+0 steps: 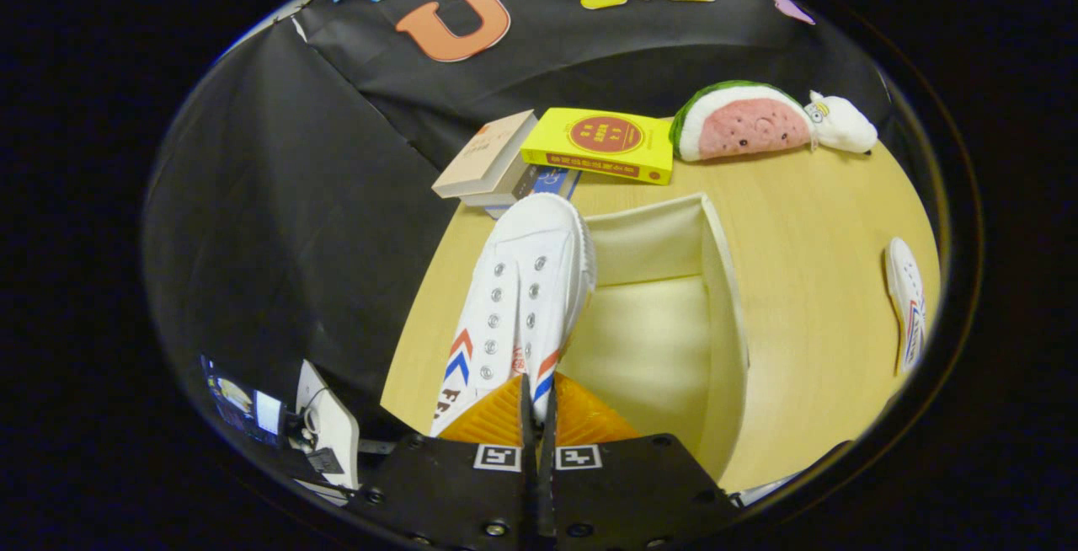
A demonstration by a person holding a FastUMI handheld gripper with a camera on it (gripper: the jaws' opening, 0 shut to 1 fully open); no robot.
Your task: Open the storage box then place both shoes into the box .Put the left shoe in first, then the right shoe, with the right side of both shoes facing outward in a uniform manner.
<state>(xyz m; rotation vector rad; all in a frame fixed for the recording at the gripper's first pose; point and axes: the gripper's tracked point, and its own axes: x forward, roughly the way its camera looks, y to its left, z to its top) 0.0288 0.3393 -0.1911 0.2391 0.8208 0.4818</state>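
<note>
two white canvas shoes were in sight: one (518, 298) was pinched at its heel edge by the gripper (536, 403), whose fingers were nearly together on it, holding it toe-forward over the near left edge of the open storage box (724, 298). the other shoe (905, 302) lay on the wooden table (808, 231), well right of the box; books (552, 155) and a watermelon plush (741, 123) sat beyond the box.

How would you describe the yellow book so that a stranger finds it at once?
Start at the round light wooden table and look to its far side, beyond the open white storage box. There lies the flat yellow book, between a beige book and a watermelon-slice plush toy. Only it has a bright yellow cover with a red circle.
</note>
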